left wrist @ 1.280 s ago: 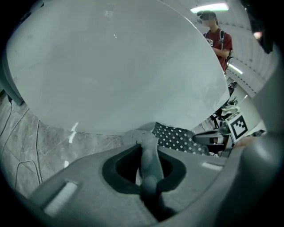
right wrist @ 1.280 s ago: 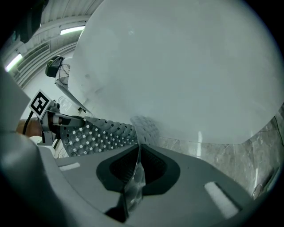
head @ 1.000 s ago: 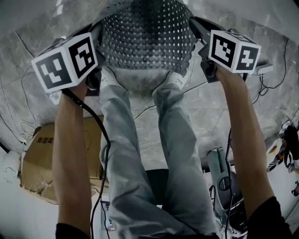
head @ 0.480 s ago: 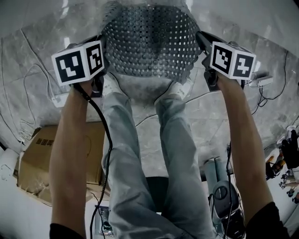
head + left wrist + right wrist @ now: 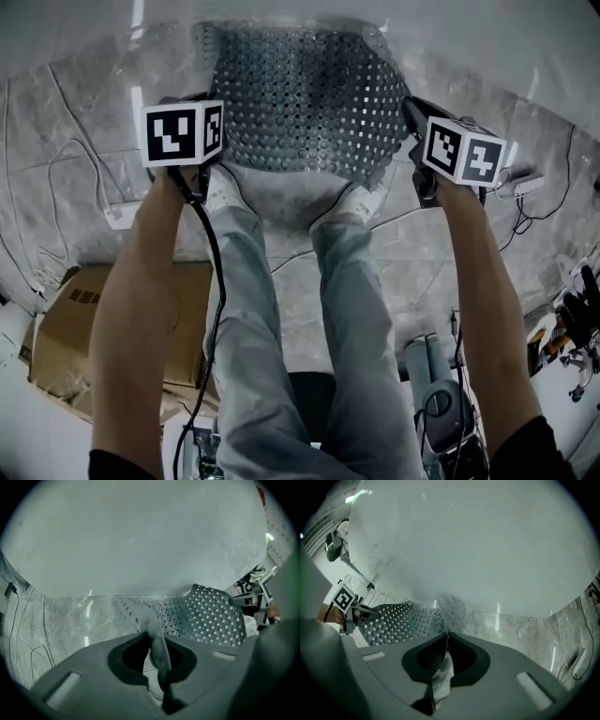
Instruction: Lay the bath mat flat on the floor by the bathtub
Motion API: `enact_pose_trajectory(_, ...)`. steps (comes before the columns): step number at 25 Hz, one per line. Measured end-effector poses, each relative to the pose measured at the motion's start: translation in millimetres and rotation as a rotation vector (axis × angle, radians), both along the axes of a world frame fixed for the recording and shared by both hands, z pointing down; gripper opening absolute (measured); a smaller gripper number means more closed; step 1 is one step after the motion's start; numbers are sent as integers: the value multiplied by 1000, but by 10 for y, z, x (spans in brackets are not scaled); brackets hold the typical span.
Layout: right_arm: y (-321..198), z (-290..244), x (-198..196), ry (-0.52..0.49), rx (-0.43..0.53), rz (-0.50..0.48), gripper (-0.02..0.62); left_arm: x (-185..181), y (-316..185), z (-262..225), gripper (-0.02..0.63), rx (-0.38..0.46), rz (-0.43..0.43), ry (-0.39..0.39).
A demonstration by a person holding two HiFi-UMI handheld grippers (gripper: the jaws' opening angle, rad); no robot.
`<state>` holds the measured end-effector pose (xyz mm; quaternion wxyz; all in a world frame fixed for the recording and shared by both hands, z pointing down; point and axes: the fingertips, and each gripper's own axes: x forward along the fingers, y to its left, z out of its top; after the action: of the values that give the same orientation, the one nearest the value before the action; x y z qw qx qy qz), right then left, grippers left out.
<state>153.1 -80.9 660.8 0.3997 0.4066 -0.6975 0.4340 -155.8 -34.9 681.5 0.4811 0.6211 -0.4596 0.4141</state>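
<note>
Head view: bath mat [image 5: 300, 103] spread at 12 o'clock over the floor [image 5: 75, 122] beside the bathtub [image 5: 469, 33], left gripper [image 5: 208, 171] at its 9 o'clock edge, right gripper [image 5: 418, 176] at 3 o'clock. Left gripper view: jaws clamped on a pinched mat edge; right gripper view: likewise on the opposite edge. Judgement: lower both ends level, mat kept taut so no fold is trapped, then release.

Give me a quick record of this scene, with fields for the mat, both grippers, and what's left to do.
item: grey perforated rubber bath mat
placement: spread over the marble floor beside the white bathtub
left gripper: shut on the mat's near left corner
right gripper: shut on its near right corner
remaining: near edge held up, not yet flat
</note>
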Motion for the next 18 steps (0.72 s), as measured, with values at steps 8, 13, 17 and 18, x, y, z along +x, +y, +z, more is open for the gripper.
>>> enact_pose_trajectory(8,136,281,107,56,-44,15,23,-100,59,262,21,-67,33,-62)
enact_pose_trajectory(13,245,415,205,103,-71,-12,24,-154,144,393,23,-109,60,-114)
enact_pose_trajectory(17,267,516,283,139,-85,-27,23,-336,253,488,23,-152,89,-202)
enact_pose_trajectory(18,284,543,312,145,-90,-28,23,-357,275,514,25,-161,93,-214)
